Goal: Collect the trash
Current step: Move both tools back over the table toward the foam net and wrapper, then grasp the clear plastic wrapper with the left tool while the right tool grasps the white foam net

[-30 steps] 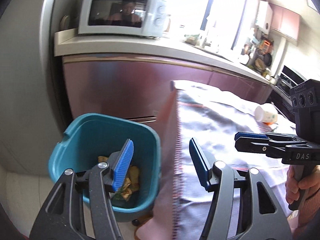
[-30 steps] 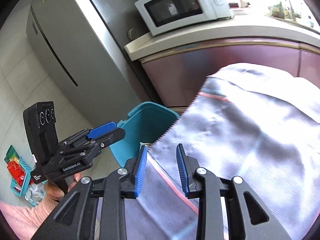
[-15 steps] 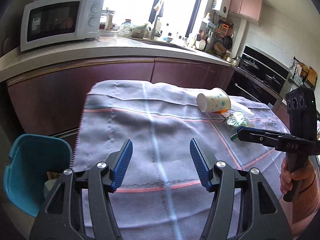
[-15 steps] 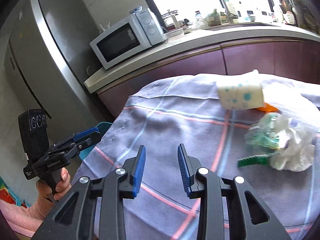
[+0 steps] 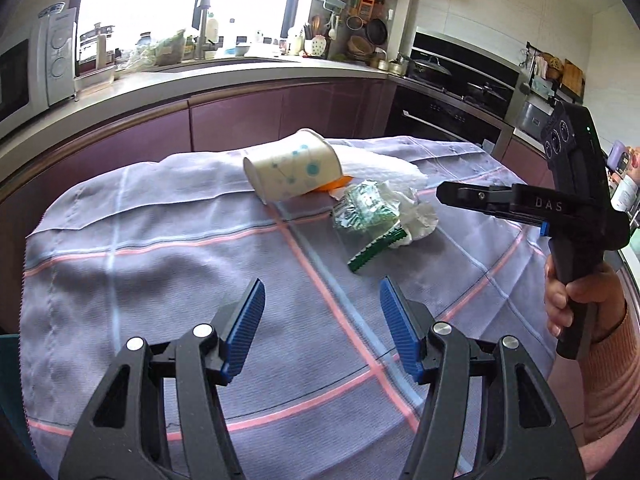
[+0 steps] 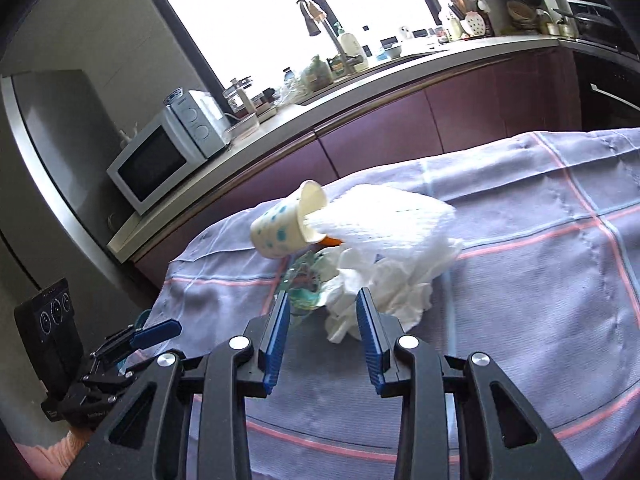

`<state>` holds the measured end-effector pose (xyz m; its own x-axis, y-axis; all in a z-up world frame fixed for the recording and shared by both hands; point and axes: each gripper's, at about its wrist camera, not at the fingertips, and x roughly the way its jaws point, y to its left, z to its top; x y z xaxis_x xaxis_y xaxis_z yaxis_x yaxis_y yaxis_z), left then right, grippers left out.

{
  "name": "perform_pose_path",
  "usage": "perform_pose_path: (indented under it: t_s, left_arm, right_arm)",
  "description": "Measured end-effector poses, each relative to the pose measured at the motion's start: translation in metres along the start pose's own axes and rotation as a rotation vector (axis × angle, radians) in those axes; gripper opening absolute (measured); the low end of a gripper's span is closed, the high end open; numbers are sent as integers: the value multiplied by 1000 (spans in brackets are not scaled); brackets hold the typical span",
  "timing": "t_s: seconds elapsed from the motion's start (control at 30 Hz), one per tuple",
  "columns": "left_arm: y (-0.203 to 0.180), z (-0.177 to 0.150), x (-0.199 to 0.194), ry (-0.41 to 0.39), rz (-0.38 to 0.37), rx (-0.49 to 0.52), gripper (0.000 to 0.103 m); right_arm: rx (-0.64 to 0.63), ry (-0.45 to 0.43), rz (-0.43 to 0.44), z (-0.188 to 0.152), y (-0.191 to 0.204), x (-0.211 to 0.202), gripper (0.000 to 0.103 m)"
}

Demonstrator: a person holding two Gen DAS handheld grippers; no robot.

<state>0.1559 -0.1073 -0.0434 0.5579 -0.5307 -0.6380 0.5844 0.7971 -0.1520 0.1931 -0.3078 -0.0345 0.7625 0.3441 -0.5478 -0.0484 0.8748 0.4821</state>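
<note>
A pile of trash lies on the checked cloth (image 5: 160, 264): a tipped white paper cup with blue dots (image 5: 292, 170) (image 6: 280, 226), a crumpled green wrapper (image 5: 362, 210) (image 6: 304, 288), crumpled white tissue (image 5: 416, 216) (image 6: 384, 288), a white foam net (image 6: 384, 212) and a bit of orange peel (image 5: 334, 185). My left gripper (image 5: 322, 320) is open and empty above the cloth, short of the pile. My right gripper (image 6: 322, 332) is open and empty, its tips just before the tissue and wrapper; it also shows in the left wrist view (image 5: 444, 194).
A purple kitchen counter (image 5: 240, 80) with a microwave (image 6: 168, 152), a sink tap and utensils runs behind the table. An oven and hob (image 5: 452, 92) stand at the right. A fridge (image 6: 48, 160) is at the left. The teal bin's edge (image 5: 8, 380) shows low left.
Both grippers swung from the teal bin at the table's left end to the trash pile. The right gripper now sits close to the tissue. Both stayed open and empty.
</note>
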Motion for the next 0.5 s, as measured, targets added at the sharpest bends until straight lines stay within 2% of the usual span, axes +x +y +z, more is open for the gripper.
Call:
perform_pose_path:
  t_s: [0.23,0.5]
  left_arm:
    - [-22,16,34,42,-32,19,60]
    - [-40,27,61,70,-22,38,60]
  right_arm:
    - [59,-11,-23,18,-31,11,40]
    - [95,8,-1,32,-46,33,42]
